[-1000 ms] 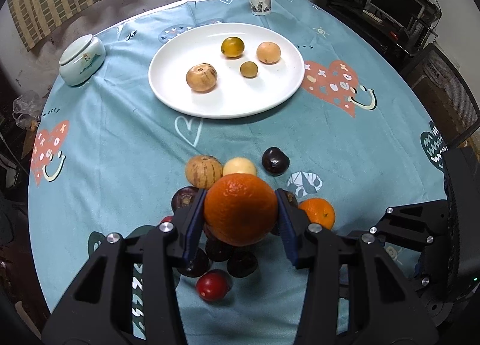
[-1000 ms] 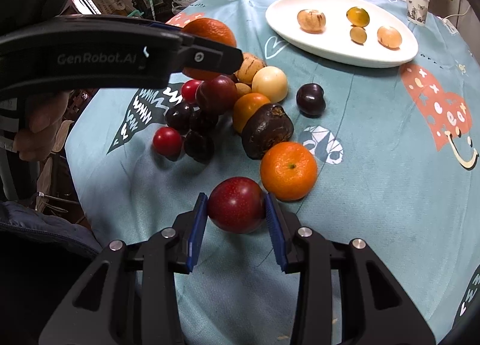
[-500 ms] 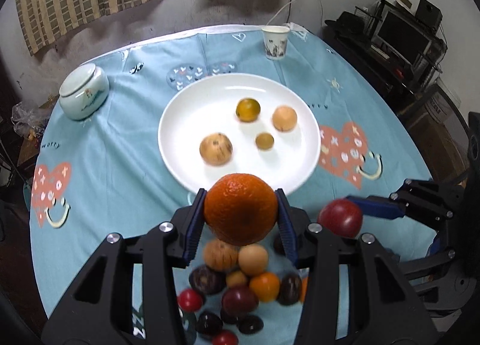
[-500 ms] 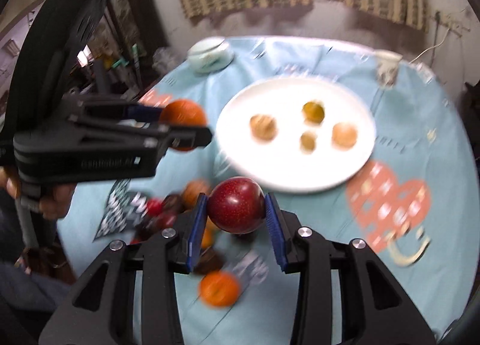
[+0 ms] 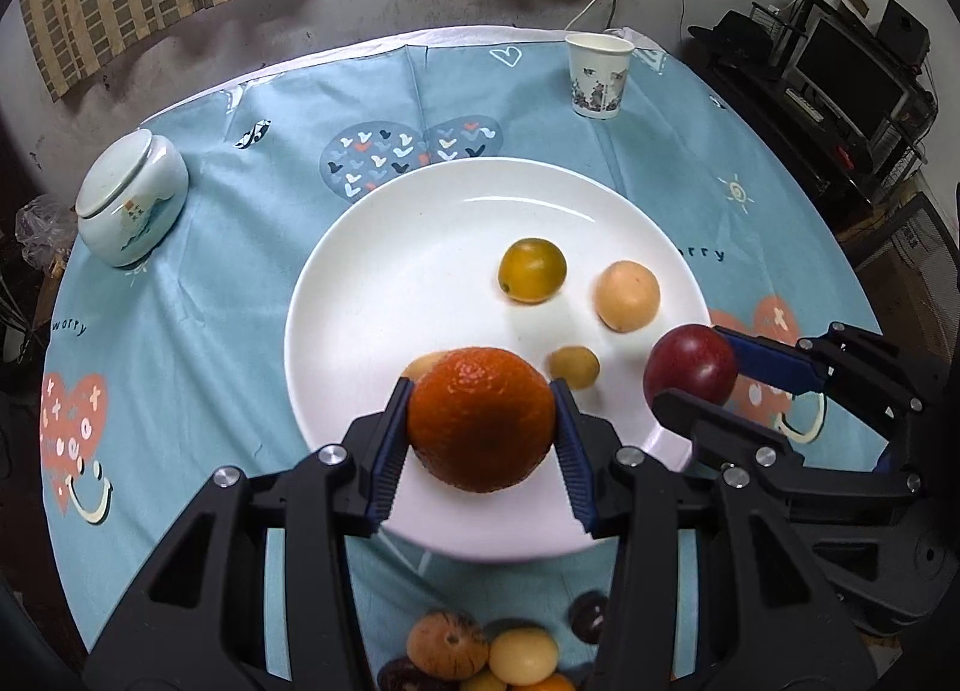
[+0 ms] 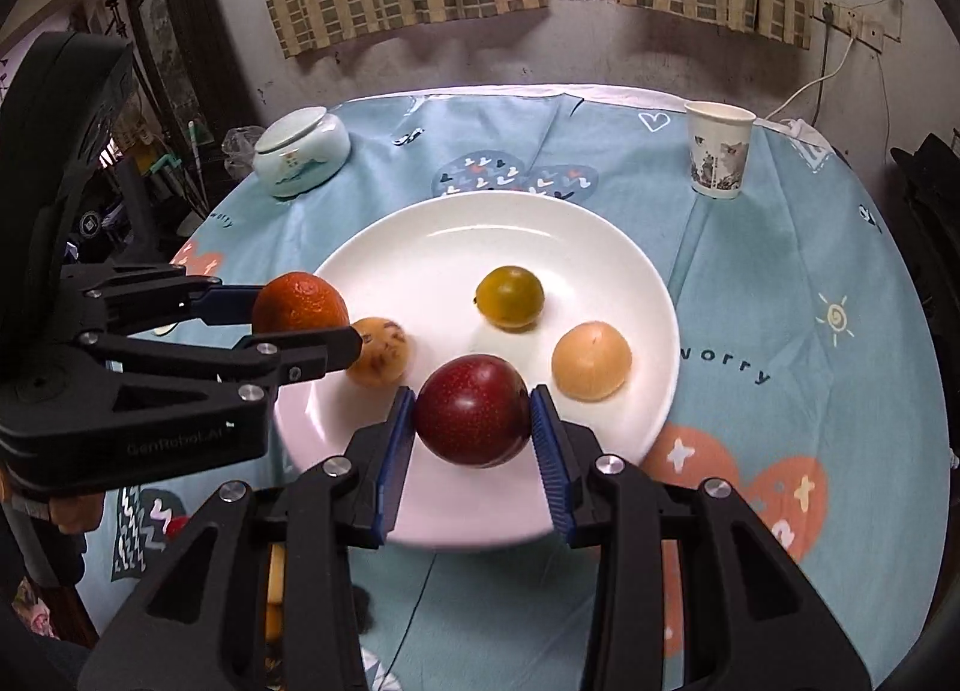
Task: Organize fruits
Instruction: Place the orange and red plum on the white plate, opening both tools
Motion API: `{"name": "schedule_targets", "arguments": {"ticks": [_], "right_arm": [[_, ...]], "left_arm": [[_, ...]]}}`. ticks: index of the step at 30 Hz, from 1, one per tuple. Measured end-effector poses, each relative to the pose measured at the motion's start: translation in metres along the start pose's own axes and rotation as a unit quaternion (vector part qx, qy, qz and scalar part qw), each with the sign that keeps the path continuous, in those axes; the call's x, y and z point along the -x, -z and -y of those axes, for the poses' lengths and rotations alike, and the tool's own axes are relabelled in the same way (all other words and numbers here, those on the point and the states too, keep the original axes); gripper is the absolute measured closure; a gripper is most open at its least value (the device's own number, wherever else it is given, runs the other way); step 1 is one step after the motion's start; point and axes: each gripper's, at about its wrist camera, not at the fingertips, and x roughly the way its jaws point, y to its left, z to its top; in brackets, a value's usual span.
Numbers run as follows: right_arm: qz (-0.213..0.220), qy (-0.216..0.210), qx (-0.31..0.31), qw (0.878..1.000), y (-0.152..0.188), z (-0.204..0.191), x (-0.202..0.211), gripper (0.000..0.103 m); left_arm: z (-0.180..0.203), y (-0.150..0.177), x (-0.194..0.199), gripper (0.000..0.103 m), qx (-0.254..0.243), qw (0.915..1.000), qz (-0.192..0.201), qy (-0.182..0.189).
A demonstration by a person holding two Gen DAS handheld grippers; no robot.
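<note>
Your left tool (image 5: 482,428) grips orange (image 5: 480,418), right tool (image 6: 472,418) grips plum (image 6: 472,410); both frame centre, over plate (image 5: 372,283). Round, smooth-skinned, bruisable: hold at widest girth, lightly.

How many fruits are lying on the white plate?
4: yellow-green fruit, pale orange fruit, speckled tan fruit, small tan fruit. The plate shows no others.
</note>
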Motion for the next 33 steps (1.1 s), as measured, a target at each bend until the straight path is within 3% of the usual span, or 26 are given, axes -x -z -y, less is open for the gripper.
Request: {"name": "schedule_targets", "arguments": {"ticks": [22,27,33], "right_arm": [[-0.026,0.013,0.005,1.0,-0.039,0.02,-0.059,0.063],[-0.027,0.021,-0.004,0.999,-0.039,0.024,-0.055,0.062],[0.003,0.023,-0.002,1.0,-0.041,0.02,-0.022,0.06]], "left_arm": [[-0.019,-0.033,-0.053,0.056,0.014,0.9993,-0.02,-0.027],[-0.021,-0.034,-0.043,0.036,0.017,0.9991,-0.001,-0.04],[-0.021,-0.032,-0.015,0.032,0.017,0.9987,0.02,-0.044]]}}
